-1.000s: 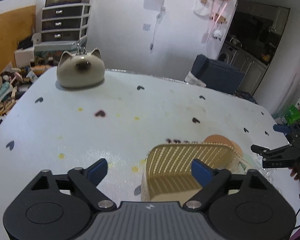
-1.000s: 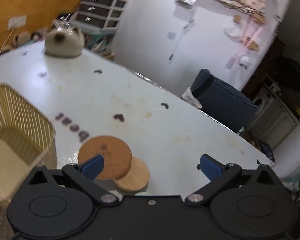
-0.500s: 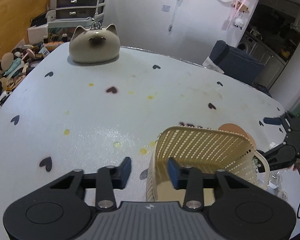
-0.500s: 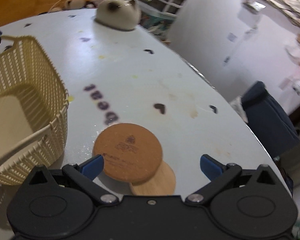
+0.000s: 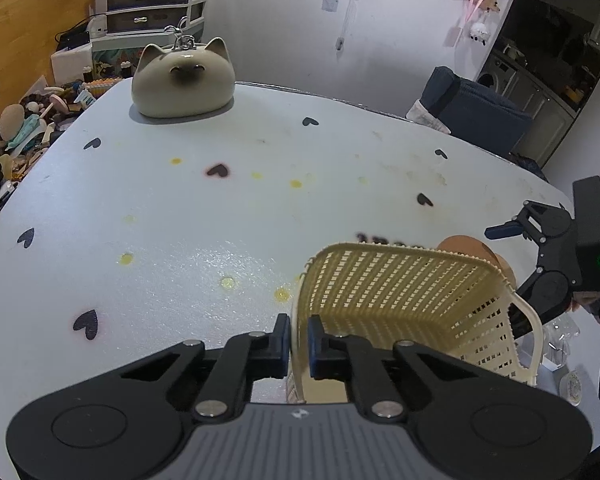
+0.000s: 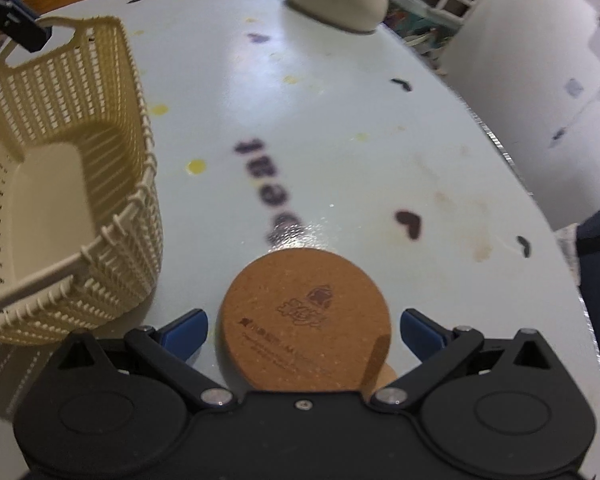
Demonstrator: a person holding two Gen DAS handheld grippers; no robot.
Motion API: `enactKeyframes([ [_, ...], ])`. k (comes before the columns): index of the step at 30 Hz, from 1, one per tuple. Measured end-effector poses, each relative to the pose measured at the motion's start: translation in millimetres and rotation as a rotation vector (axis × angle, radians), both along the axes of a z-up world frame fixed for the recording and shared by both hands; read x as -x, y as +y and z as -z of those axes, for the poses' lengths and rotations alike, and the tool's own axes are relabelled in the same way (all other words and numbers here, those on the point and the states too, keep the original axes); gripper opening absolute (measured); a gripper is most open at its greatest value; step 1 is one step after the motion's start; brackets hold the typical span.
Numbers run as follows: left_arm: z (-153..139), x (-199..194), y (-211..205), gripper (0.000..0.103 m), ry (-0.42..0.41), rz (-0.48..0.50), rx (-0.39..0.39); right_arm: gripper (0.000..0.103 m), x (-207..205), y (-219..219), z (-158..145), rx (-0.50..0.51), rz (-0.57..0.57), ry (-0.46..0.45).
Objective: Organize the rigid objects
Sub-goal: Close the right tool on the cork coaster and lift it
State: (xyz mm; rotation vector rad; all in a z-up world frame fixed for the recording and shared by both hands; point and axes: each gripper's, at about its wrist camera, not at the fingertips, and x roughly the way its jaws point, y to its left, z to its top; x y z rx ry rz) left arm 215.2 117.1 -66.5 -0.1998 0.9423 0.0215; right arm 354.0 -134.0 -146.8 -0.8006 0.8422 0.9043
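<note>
Left claw [image 5: 298, 340] pinched on the rim of the cream lattice basket [image 5: 400, 292], light but flexible plastic. Right claw [image 6: 303, 330] wide, straddling the cork coaster [image 6: 304, 320] near the surface's [image 6: 340, 128] near edge: light, stiff, grippy; grip opposite edges.

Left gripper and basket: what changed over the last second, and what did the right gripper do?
The left gripper closed from wide open onto the basket wall. The right gripper, open, came down until its fingers flank the cork coaster. Basket, coaster and cat figurine stayed put.
</note>
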Motion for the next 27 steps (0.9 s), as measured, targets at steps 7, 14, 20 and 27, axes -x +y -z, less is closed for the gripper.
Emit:
enactKeyframes([
  [7,-0.2,-0.5,-1.2,0.006,0.005,-0.014,-0.003,0.103,-24.9,-3.8,4.9,-0.045,0.059,0.080],
  [14,-0.4,-0.8,-0.3,0.004,0.003,-0.016,-0.001,0.100,-28.5,-8.6,7.5,-0.074,0.116,0.109],
  [20,0.3,-2.8,1.7,0.004,0.000,-0.009,0.001,0.100,-25.0,-17.3,4.3,-0.125,0.207,0.083],
  [27,1.1,-3.5,3.1,0.004,-0.009,0.005,0.007,0.100,-18.6,-41.0,-25.6,-0.224,0.377,0.005],
])
